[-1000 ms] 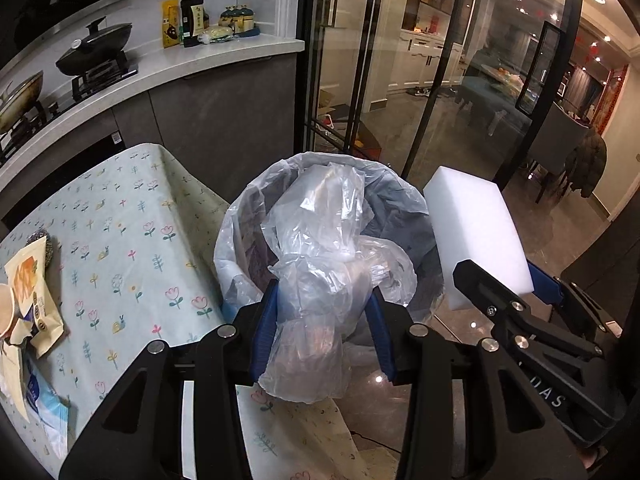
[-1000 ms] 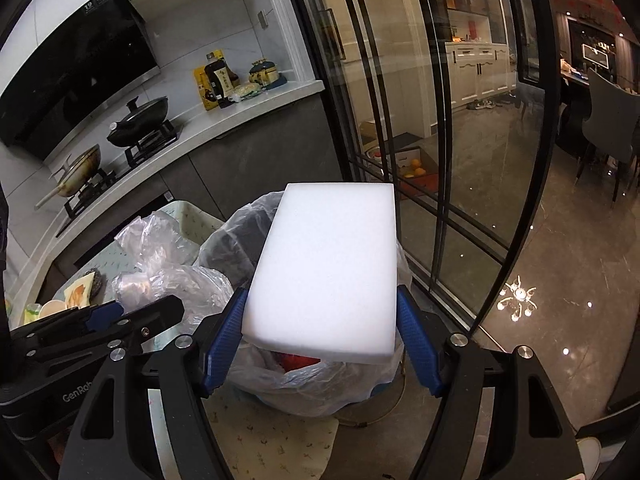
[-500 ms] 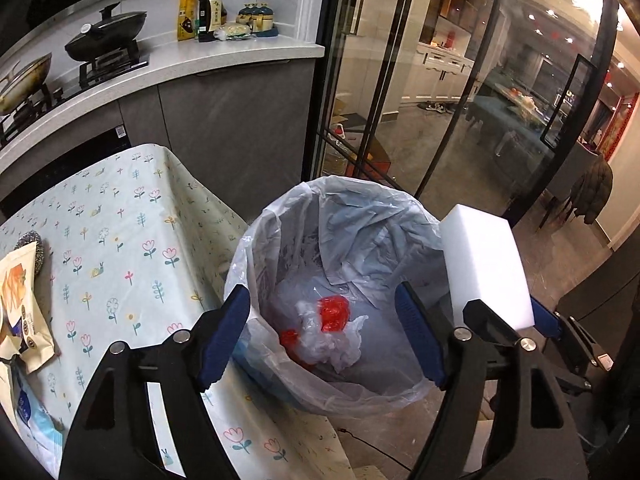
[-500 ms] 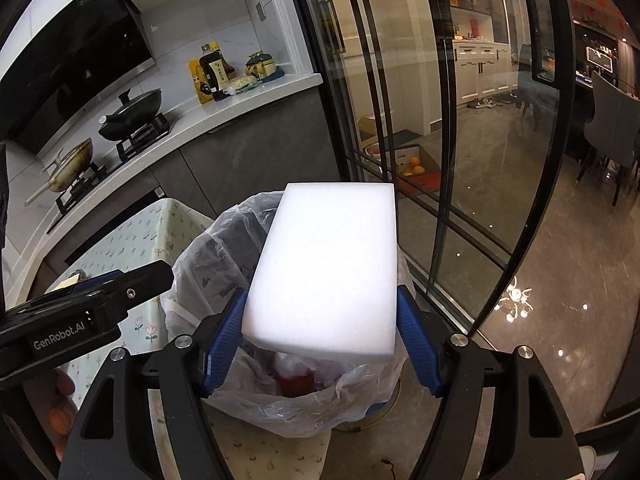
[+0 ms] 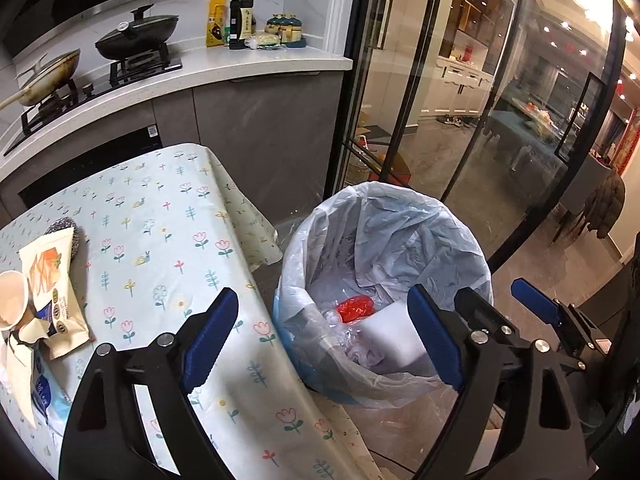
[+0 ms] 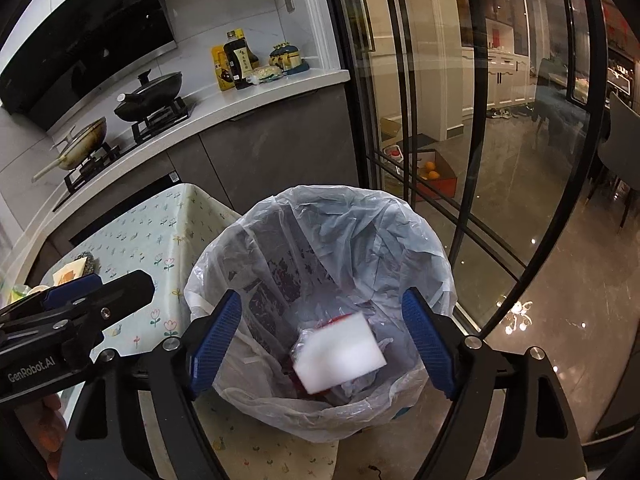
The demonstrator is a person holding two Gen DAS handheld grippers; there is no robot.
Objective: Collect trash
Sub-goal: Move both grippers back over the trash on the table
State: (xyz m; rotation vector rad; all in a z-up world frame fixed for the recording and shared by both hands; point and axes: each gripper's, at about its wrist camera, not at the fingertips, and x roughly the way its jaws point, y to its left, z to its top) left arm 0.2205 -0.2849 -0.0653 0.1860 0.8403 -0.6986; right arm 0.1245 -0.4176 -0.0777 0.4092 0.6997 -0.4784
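A bin lined with a clear plastic bag [image 5: 384, 216] [image 6: 320, 216] stands on the floor beside the table. Inside it lies a white foam block [image 6: 340, 352] [image 5: 394, 340] on crumpled clear plastic and a red scrap [image 5: 354, 308]. My right gripper [image 6: 322, 340] hangs over the bin mouth, its jaws opening, the block fallen free below them. My left gripper [image 5: 324, 340] is over the table edge and the bin's left rim, jaws opening, nothing between them. The right gripper's fingers [image 5: 532, 304] show at the right of the left wrist view.
On the flowered tablecloth [image 5: 160, 224] at left lie a snack packet [image 5: 52, 276], a steel scourer [image 5: 66, 226], a paper cup [image 5: 12, 300] and other wrappers. Behind runs a counter with pans [image 5: 136, 36] and bottles [image 5: 242, 16]. Glass doors [image 5: 460, 100] stand right of the bin.
My left gripper let go of the clear plastic bundle, which dropped into the bin. My right gripper then let go of the white foam block, which fell in too. Both grippers shifted sideways.
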